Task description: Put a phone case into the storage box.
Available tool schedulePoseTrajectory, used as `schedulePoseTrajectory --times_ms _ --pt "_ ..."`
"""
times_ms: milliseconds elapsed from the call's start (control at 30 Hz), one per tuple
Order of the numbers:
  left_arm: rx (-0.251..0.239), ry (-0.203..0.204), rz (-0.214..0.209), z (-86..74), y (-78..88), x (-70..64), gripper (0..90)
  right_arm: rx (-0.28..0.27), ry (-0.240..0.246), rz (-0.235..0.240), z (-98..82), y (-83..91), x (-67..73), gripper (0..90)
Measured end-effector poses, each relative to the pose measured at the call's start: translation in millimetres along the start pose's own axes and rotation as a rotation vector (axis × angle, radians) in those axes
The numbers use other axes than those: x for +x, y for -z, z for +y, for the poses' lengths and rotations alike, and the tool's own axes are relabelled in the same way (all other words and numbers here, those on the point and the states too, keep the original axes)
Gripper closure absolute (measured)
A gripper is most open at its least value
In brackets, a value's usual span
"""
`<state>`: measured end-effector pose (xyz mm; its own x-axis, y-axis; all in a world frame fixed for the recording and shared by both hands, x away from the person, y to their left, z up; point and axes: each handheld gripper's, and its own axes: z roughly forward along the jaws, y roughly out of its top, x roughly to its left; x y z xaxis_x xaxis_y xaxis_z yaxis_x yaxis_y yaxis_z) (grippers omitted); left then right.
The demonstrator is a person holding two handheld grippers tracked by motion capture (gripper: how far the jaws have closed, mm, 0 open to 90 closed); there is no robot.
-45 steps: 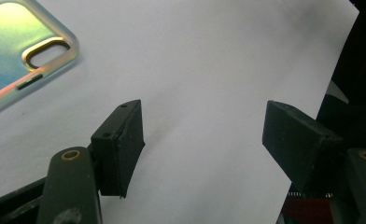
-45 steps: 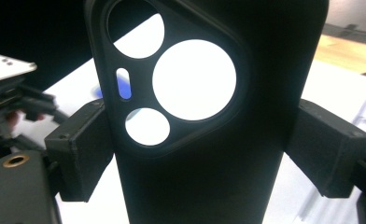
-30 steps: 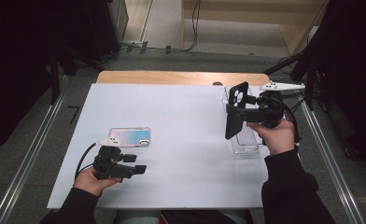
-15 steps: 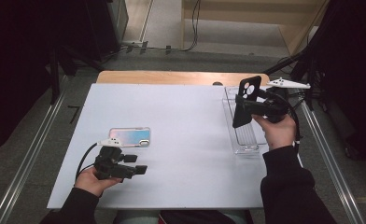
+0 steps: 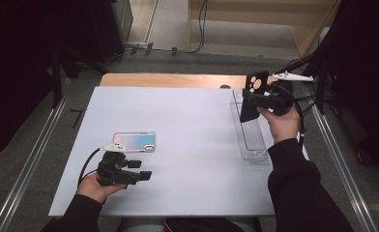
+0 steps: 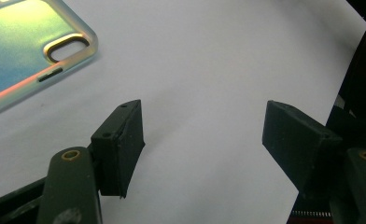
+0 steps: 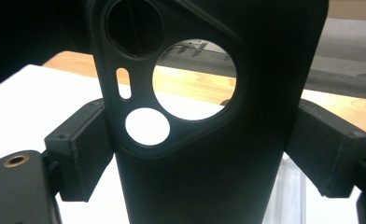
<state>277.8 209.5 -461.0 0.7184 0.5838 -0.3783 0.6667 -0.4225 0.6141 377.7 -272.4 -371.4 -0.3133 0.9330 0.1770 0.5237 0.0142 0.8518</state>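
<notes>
**Black phone case held upright at the table's far right**

The right gripper point(image 5: 251, 99) sits at about two o'clock on the white table point(image 5: 187, 145), raised above the surface. Its jaws are clenched on a black phone case point(image 5: 252, 95), which stands upright with its camera cut-outs at the top. In the right gripper view the black phone case point(image 7: 209, 140) is pinched on both side edges between the two black pads point(image 7: 85, 149), and the table and the wooden edge behind it show through the round openings. Just below and beside the case, at about three o'clock, a clear plastic tray point(image 5: 253, 140) lies lengthwise on the table; the case is above its far end.

The left gripper point(image 5: 134, 175) rests low at about seven o'clock, held in the person's left hand point(image 5: 98, 186). Its jaws stand released, well apart, with bare white table between them in the left gripper view point(image 6: 204, 140). An iridescent phone case point(image 5: 134, 141) lies flat at about eight o'clock, just beyond the left gripper and not touching it; in the left gripper view the iridescent phone case point(image 6: 27, 60) lies at the upper left, camera slot toward the jaws.
</notes>
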Motion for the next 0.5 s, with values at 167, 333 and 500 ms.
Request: schedulePoseTrajectory --times_ms 167,333,500 --pt "0.001 0.001 0.000 -0.3 0.3 0.6 29.6 0.000 -0.004 -0.023 10.1 -9.7 -5.4 12.1" --pt "0.005 0.002 -0.005 -0.3 -0.3 0.4 29.6 0.009 -0.014 -0.045 19.5 -21.1 -11.2 12.1" --pt "0.002 0.003 -0.004 -0.5 0.4 0.4 29.6 0.016 -0.018 -0.072 27.7 -33.0 -15.3 12.0"
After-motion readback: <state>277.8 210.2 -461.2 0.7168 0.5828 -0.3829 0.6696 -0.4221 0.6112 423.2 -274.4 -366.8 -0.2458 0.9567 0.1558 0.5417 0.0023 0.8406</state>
